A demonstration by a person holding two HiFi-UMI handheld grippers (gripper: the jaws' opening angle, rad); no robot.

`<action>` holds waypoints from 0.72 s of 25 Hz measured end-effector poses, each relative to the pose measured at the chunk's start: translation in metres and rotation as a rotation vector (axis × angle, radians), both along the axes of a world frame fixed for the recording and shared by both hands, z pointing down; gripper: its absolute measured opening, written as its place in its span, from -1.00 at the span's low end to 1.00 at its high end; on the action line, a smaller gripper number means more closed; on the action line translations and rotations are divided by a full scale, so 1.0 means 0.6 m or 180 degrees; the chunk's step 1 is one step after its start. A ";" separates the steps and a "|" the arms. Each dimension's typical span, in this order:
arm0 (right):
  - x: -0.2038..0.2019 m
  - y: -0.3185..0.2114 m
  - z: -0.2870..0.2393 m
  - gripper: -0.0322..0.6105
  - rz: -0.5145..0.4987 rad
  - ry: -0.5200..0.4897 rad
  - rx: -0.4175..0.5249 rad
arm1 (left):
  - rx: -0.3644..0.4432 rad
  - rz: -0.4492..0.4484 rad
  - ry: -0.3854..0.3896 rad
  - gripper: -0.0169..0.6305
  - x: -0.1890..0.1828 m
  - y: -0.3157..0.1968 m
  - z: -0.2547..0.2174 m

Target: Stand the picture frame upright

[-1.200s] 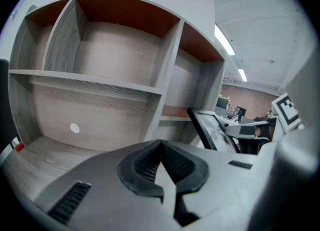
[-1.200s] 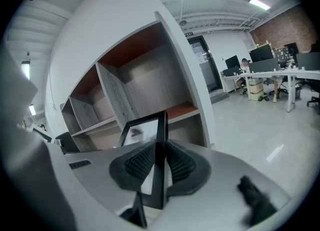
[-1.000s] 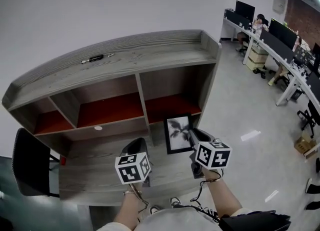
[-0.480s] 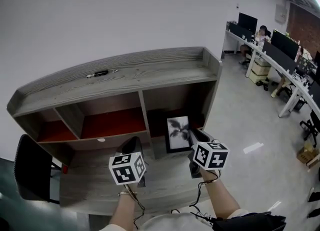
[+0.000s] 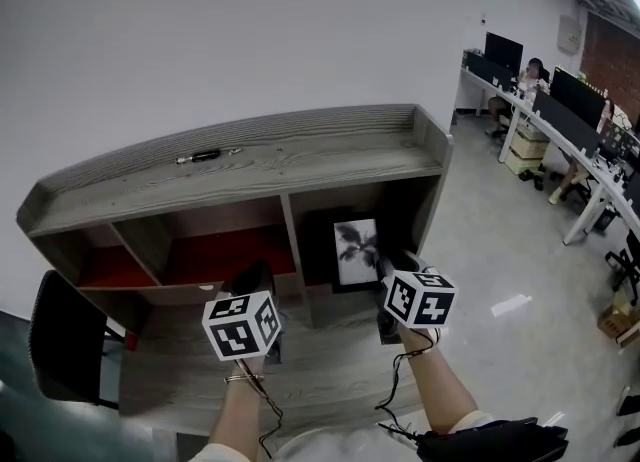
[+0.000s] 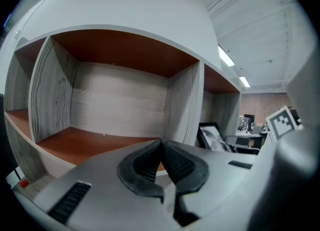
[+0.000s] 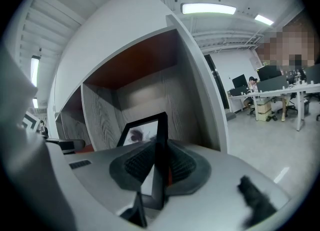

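The black picture frame with a dark leaf print is tilted up at the mouth of the right-hand shelf compartment. My right gripper is shut on the frame's right edge; in the right gripper view the thin black frame runs up between the pads. My left gripper hovers over the desk in front of the middle compartment, shut with nothing in it. In the left gripper view its pads meet, and the frame shows further right.
The grey wooden desk hutch has several red-floored compartments and a pen-like object on top. A black chair stands at the left. Office desks with monitors and a seated person lie at the far right.
The right gripper has raised the frame from lying flat on the desk to a steep tilt in the right compartment's mouth. The left gripper has drifted slightly left.
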State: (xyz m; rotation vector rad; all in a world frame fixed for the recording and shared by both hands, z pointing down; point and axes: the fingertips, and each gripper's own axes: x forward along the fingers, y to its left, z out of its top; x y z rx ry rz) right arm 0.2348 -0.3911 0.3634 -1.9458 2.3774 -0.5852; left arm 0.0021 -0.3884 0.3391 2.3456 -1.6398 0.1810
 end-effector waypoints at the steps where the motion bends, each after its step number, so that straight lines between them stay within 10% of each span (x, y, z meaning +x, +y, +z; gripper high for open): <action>1: 0.000 -0.006 -0.002 -0.63 -0.0001 0.0010 0.0012 | 0.0004 -0.0008 0.0001 -0.91 -0.002 -0.004 -0.004; 18: -0.002 -0.090 -0.015 -0.63 0.0099 0.0227 0.0181 | 0.0012 -0.0100 -0.0075 -0.91 -0.026 -0.042 -0.036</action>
